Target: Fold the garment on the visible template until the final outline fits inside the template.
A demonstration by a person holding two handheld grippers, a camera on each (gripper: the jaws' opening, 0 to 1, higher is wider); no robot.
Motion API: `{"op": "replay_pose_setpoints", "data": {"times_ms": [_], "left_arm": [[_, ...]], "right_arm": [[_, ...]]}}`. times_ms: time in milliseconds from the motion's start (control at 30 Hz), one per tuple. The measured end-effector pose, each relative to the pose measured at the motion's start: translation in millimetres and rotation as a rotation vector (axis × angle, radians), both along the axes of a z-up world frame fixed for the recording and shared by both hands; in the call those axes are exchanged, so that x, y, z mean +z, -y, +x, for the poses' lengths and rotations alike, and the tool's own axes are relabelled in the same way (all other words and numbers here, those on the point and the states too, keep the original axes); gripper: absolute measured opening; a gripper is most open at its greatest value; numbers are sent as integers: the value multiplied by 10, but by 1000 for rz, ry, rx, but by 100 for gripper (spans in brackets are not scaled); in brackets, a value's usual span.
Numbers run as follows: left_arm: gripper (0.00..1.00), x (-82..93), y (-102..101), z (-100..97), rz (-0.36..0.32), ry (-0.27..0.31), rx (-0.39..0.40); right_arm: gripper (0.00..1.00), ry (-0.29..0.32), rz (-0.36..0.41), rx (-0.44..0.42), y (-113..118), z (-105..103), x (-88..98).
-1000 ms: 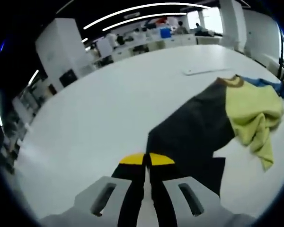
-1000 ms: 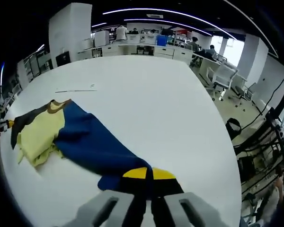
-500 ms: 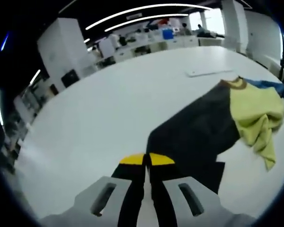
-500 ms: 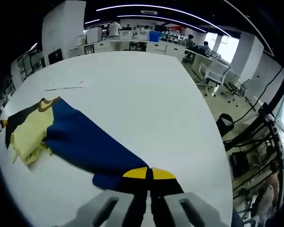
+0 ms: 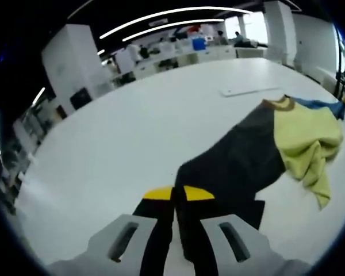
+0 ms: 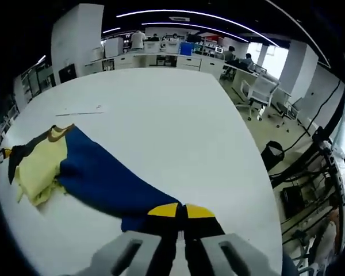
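A garment lies stretched across a white table (image 5: 132, 132). In the left gripper view its black sleeve (image 5: 236, 167) runs from the yellow body (image 5: 307, 138) with a brown collar (image 5: 279, 103) down to my left gripper (image 5: 178, 195), which is shut on the sleeve end. In the right gripper view the blue sleeve (image 6: 103, 178) runs from the yellow body (image 6: 37, 167) to my right gripper (image 6: 181, 211), shut on that sleeve's end. The yellow body is bunched and wrinkled in the middle.
A thin white flat strip (image 5: 247, 90) (image 6: 77, 112) lies on the table beyond the collar. Office chairs (image 6: 264, 92) and cables stand past the table's right edge. Desks and people are far at the back (image 6: 178, 46).
Both views shifted only slightly; the garment stays stretched between the two shut grippers, with the sleeves pulled a little tauter.
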State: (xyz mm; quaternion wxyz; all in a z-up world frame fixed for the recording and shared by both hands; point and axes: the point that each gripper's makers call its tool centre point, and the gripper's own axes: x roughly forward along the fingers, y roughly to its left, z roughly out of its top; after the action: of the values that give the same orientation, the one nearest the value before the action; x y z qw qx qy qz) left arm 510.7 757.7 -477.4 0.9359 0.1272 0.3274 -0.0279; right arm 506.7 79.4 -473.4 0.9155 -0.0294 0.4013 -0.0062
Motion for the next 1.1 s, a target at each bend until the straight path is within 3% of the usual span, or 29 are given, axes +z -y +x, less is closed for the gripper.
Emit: {"op": "replay_pose_setpoints", "data": {"times_ms": [100, 233, 433, 600, 900, 1100], "left_arm": [[22, 39, 122, -20, -67, 21, -12], [29, 115, 353, -96, -135, 51, -71], [39, 215, 637, -195, -194, 91, -162], [49, 249, 873, -319, -245, 96, -229], [59, 220, 1266, -580, -273, 80, -340], [54, 111, 1508, -803, -291, 41, -391]], "right_arm": [[15, 35, 19, 38, -177, -3, 79], [21, 67, 74, 100, -471, -25, 142], [38, 87, 132, 189, -920, -104, 196], [45, 87, 194, 267, -1318, -181, 188], [49, 59, 246, 338, -1723, -303, 64], [48, 41, 258, 354, -1858, -333, -30]]}}
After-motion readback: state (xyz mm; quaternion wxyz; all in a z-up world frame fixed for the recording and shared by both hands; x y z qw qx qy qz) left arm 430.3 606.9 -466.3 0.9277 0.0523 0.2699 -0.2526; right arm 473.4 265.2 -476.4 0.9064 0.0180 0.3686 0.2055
